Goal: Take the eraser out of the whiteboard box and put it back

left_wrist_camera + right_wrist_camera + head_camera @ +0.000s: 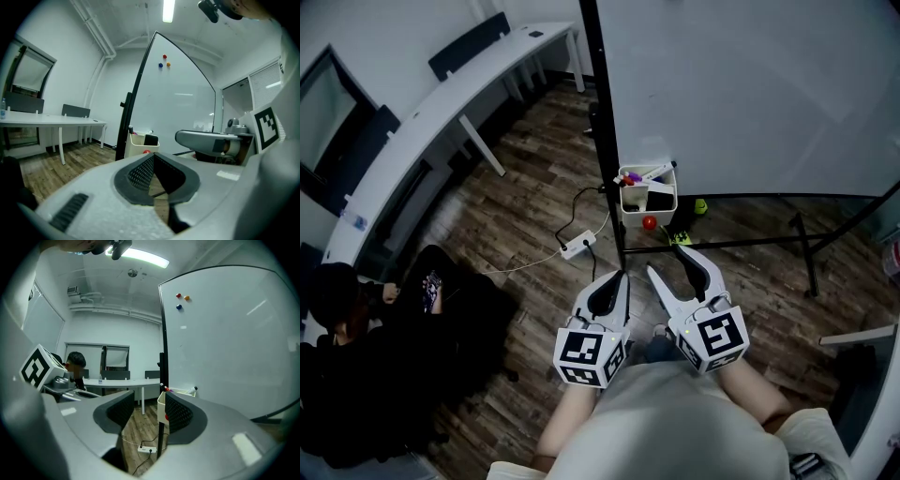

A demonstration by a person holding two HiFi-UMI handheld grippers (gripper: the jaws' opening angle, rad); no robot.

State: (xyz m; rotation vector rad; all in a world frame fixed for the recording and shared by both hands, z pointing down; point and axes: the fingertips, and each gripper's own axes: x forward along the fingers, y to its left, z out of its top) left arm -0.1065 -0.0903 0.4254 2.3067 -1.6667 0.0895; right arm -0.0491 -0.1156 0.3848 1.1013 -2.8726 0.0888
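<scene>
One person [356,375] sits at the far left beside one long white desk [441,103], and one power strip [577,247] lies on the wood floor. Two grippers are held low in the foreground. The left gripper [621,275] has its jaws pressed together at the tips with nothing between them. Ahead stands one whiteboard box [648,192], hung at the bottom left corner of the whiteboard [750,84] (markers poke out of its top). The one eraser [659,200], a black block, stands inside that box. The right gripper [666,260] has its jaws spread wide and empty, well apart from the box. Three magnets [178,307], red, orange and blue, sit high on the board
</scene>
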